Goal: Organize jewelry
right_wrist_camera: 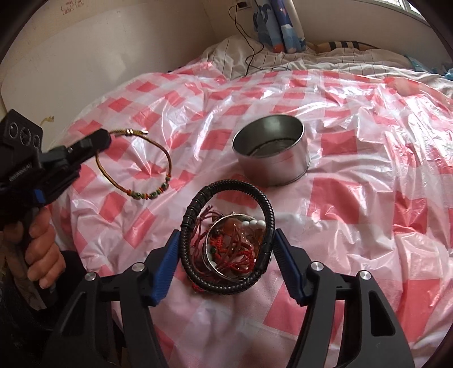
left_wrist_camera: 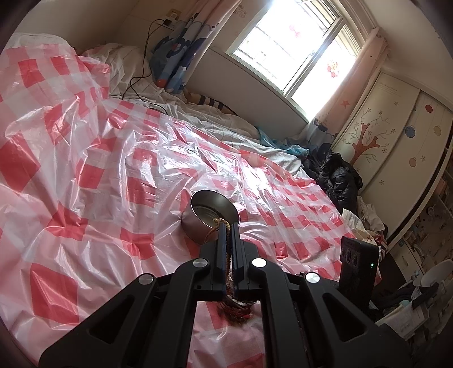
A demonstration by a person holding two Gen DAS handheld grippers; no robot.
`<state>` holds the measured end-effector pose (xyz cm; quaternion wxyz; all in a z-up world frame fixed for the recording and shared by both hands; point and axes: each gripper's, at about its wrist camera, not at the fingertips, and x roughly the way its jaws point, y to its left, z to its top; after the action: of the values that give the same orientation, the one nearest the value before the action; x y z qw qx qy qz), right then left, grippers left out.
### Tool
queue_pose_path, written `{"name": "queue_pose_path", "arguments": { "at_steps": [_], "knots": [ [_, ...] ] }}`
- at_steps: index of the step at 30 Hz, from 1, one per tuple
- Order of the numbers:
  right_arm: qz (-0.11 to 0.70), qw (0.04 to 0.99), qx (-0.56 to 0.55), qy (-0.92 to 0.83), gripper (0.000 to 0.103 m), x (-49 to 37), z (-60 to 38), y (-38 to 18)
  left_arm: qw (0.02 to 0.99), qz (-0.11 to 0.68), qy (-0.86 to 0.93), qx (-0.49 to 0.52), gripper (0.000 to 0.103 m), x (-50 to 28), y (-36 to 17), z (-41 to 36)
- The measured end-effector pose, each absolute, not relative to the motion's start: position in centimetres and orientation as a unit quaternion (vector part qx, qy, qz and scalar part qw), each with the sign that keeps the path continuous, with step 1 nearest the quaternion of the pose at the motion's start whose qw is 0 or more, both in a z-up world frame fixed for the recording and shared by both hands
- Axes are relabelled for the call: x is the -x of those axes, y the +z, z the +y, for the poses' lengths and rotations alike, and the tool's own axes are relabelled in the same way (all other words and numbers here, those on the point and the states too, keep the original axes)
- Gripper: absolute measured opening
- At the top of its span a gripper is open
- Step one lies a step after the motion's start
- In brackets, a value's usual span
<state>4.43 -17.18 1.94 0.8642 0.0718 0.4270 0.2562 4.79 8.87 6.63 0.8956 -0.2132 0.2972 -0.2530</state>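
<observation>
A red-and-white checked plastic sheet (left_wrist_camera: 119,158) covers most of a bed, with white bedding (left_wrist_camera: 133,70) showing past its far edge. A black cable (left_wrist_camera: 147,51) trails from a wall socket (left_wrist_camera: 171,14) onto it. A blue cartoon-print curtain (left_wrist_camera: 181,51) hangs beside a bright window (left_wrist_camera: 294,42). Dark clothes (left_wrist_camera: 337,175) are heaped before a tree-painted wardrobe (left_wrist_camera: 376,136)

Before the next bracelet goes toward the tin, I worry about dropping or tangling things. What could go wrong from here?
1. The left tool pinches the thin cord bracelet only at its edge; the loop dangles and could slip out.
2. The right tool sits around the black braided bracelet, which lies over a knot of red cords; lifting may drag them along.
3. The metal tin stands on wrinkled plastic sheeting and may tip if bumped.
</observation>
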Motion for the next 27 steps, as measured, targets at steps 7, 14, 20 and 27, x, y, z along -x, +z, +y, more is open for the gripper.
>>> {"name": "queue_pose_path", "arguments": {
  "at_steps": [7, 14, 20, 27],
  "knots": [
    [0.405, 0.877, -0.074, 0.246, 0.063, -6.4, -18.8, 4.2, 0.886, 0.299, -0.285, 0.212, 0.003, -6.1, 7.3, 7.0],
    [0.388, 0.889, -0.052, 0.238, 0.063, -9.0, -18.9, 5.3, 0.876, 0.317, -0.311, 0.190, 0.003, -11.5, 7.9, 4.1],
    [0.384, 0.891, -0.034, 0.239, 0.063, -11.5, -18.4, 5.4, 0.855, 0.365, -0.322, 0.177, 0.003, -17.2, 5.8, 1.3],
    [0.391, 0.885, 0.008, 0.251, 0.064, -14.6, -15.8, 4.6, 0.876, 0.400, -0.248, 0.106, 0.009, -18.4, 4.3, 1.0]
  ]
}}
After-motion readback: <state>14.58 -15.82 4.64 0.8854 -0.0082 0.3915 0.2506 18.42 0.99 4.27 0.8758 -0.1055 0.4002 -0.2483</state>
